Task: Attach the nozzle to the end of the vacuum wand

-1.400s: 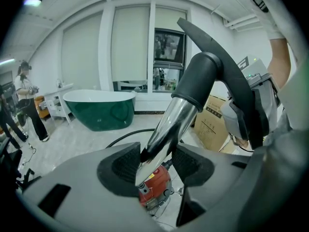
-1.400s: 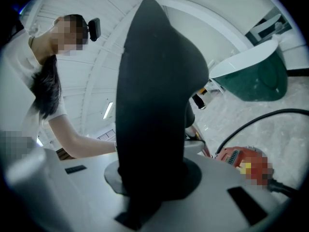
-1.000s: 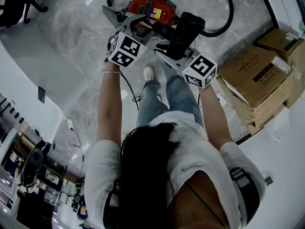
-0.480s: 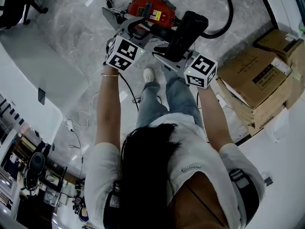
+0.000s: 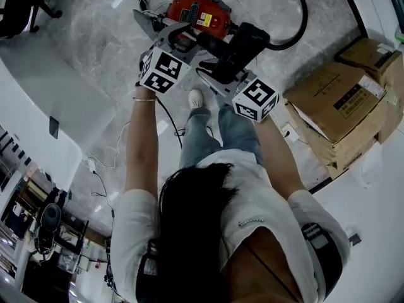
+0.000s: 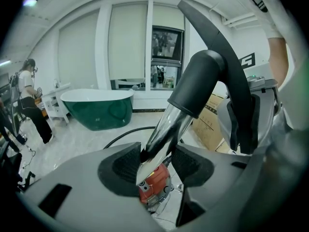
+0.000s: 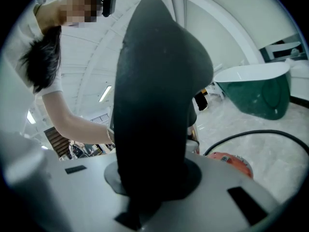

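The left gripper [image 6: 157,164] is clamped on the shiny wand [image 6: 164,127], which runs from its jaws toward 1 o'clock. The right gripper [image 7: 150,180] is clamped on the black nozzle [image 7: 157,95]. The nozzle's collar already sits over the wand's end, so the joining looks mostly done. Whether it is pushed fully home I cannot tell. The red vacuum [image 5: 199,11] lies on the floor at 12 o'clock.

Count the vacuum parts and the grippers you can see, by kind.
Red round vacuum canister: 1
Black flexible hose: 1
Shiny metal wand: 1
Black plastic nozzle: 1
Grey grippers: 2 (left gripper, right gripper)
Total: 6
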### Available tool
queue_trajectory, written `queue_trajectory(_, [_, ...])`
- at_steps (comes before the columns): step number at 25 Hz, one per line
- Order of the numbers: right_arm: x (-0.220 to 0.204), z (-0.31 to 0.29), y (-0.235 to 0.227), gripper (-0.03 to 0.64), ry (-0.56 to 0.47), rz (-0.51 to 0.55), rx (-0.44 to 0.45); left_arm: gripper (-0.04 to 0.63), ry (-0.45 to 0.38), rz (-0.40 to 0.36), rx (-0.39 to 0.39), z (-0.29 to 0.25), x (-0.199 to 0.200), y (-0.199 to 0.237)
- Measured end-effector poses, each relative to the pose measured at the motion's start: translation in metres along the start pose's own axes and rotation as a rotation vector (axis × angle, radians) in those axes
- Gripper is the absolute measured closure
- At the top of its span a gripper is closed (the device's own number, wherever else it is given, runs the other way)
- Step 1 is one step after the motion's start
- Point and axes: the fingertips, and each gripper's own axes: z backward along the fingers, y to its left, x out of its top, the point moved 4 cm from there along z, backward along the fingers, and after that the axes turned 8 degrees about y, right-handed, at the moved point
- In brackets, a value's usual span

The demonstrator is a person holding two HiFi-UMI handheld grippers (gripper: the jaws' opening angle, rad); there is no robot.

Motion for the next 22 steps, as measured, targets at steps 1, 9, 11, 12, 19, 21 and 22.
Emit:
queue_trajectory(1, [-0.001,0.0,0.0,0.548,-0.004,-0.001,-0.003,0.394,0.004,-0.005,-0.002,0.0,0.0,-0.001])
queue_trajectory(9, [-0.01,0.008,-0.006,0.548,-0.003,0.0,0.018,0.396,0.013,-0.021,-0.006,-0.009,0.001,-0.007])
queue_trajectory(11, [-0.012,0.008,-0.005,0.548,0.009,0.007,0.026,0.394,0.013,-0.024,-0.007,-0.01,-0.001,-0.007])
queue_trajectory(12, [-0.012,0.008,-0.005,0.548,0.012,0.009,0.031,0.394,0.014,-0.025,-0.008,-0.01,-0.001,-0.006])
queue_trajectory(19, [-0.012,0.01,-0.008,0.544,0.015,-0.004,0.032,0.394,0.026,-0.032,-0.015,-0.011,-0.001,-0.005])
queue_trajectory(21, [-0.01,0.012,-0.01,0.52,0.011,-0.001,0.024,0.394,0.029,-0.036,-0.017,-0.013,0.0,-0.006])
queue_trajectory(22, [-0.01,0.014,-0.011,0.497,0.006,-0.006,0.023,0.394,0.029,-0.037,-0.017,-0.013,0.0,-0.006])
